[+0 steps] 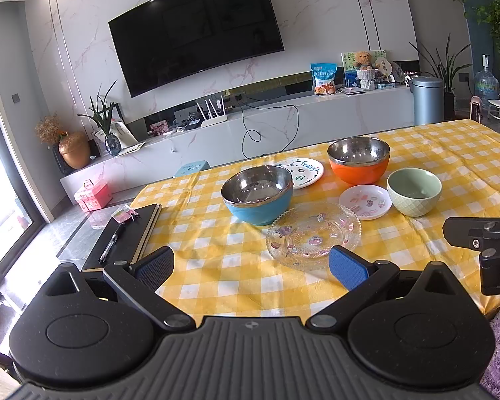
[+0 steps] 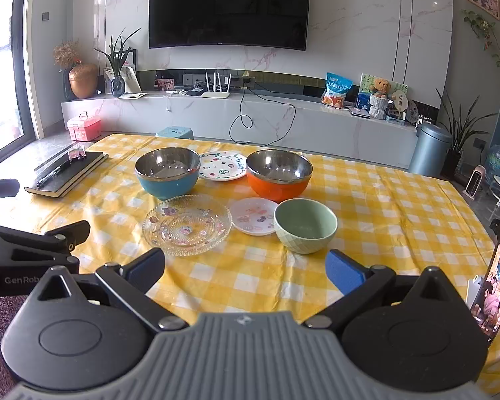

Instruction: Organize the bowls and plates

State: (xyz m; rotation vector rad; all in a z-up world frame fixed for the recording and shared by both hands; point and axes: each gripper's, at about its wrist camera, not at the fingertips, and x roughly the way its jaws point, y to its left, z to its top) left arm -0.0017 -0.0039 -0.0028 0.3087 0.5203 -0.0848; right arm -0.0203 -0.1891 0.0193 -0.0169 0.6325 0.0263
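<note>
Fingers of left gripper [image 1: 251,268] and right gripper [image 2: 246,270] spread wide, empty, before glass plate [image 2: 187,224].

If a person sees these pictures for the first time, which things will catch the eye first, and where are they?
The eye goes first to the yellow checked tablecloth and the dishes grouped at its middle: an orange bowl and a blue bowl at the back, with a white painted plate between them. In front lie a clear glass plate, a small pink plate and a green bowl. Behind, a large dark television fills the wall.
</note>
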